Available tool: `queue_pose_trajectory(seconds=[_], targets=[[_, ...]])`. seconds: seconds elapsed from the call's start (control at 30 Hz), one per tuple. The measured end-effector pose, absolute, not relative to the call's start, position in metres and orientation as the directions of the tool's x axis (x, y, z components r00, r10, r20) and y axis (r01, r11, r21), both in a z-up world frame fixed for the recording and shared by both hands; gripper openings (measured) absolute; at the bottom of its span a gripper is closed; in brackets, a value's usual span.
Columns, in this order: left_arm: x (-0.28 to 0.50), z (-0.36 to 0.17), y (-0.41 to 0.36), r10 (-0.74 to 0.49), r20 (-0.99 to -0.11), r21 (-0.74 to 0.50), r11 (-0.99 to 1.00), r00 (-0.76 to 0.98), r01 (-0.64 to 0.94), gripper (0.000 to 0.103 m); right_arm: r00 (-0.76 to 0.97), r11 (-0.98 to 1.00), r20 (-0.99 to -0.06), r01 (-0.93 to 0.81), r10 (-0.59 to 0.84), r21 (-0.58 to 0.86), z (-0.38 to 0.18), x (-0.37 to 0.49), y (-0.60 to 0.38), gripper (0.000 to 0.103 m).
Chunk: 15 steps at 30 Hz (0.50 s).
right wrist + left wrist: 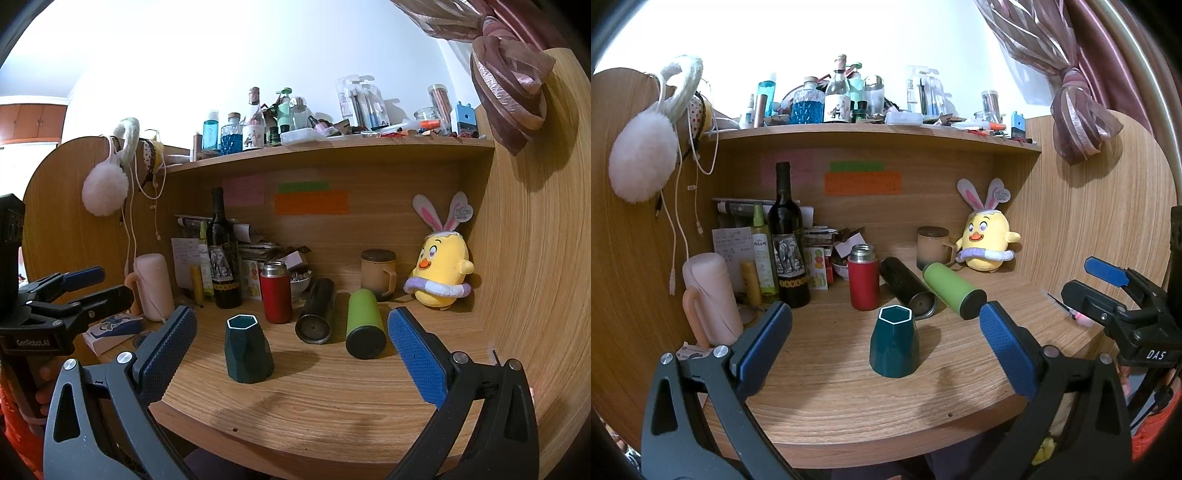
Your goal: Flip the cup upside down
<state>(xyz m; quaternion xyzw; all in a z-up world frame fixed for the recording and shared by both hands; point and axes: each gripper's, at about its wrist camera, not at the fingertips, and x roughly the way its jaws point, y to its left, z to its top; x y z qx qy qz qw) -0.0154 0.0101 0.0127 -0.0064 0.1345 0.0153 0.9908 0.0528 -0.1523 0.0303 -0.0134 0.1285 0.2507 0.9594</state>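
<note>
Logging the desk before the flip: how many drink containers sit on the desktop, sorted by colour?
Teal cup: 1
Red flask: 1
Black flask: 1
Green flask: 1
Beige mug: 1
Pink bottle: 1
Dark wine bottle: 1
Total: 7

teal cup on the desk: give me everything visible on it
The teal cup is faceted, with a hexagonal, pale-edged rim and a matte ceramic-like look. It stands upright, mouth up, narrower at the top than at the base, alone on the wooden desk in front of the red flask. Nothing grips or touches it.
</note>
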Motion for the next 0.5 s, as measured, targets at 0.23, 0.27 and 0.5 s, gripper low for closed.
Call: queue_pose_trajectory(seconds=[0.23, 0.27, 0.5], targets=[[-0.0150, 0.0126, 0.0103, 0.028, -0.267, -0.008, 0.999, 0.963, -0.031, 0.103, 0.841, 0.874, -0.253, -0.484, 0.477, 0.039, 0.0304, 0.0528, -0.1513, 0.103], [-0.0150, 0.0124, 0.0104, 0.028, -0.268, -0.007, 0.999, 0.963, -0.031, 0.103, 0.841, 0.874, -0.253, -0.484, 0.478, 0.040, 0.0304, 0.0529, -0.1512, 0.103], [-0.0150, 0.0125, 0.0103, 0.028, -0.267, -0.010, 0.999, 0.963, -0.032, 0.103, 0.843, 0.876, -0.254, -0.482, 0.475, 0.039, 0.0297, 0.0518, -0.1506, 0.103]])
